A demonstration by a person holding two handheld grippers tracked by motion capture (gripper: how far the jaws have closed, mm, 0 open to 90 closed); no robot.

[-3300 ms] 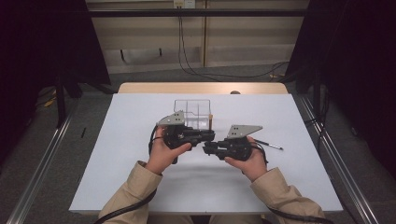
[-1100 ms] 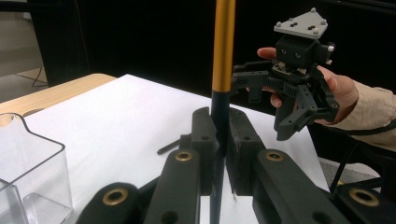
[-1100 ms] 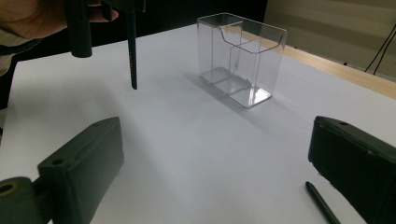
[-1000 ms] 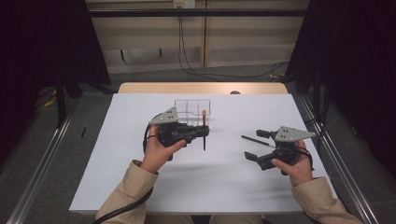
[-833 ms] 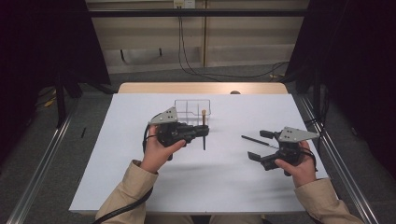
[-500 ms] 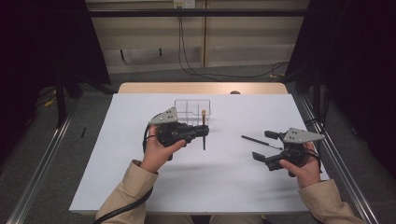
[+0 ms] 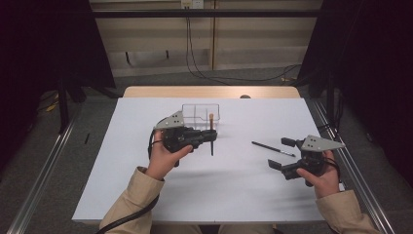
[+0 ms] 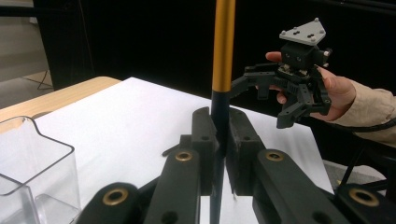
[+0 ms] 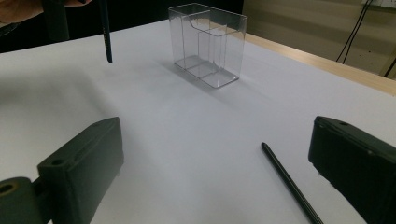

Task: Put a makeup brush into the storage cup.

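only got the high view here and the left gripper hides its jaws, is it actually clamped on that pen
Observer: Yes. In the left gripper view the left gripper is shut on the pen, which stands upright between the pads.
Operator: what colour is the pen up close
Observer: Gold on the upper barrel, dark below, where the pads grip it.
Operator: and the right gripper, holding anything
Observer: No. In the right gripper view the right gripper is open, with a black pen lying flat on the table between its jaws.
Operator: is the clear box empty
Observer: The clear box looks empty in the right gripper view.
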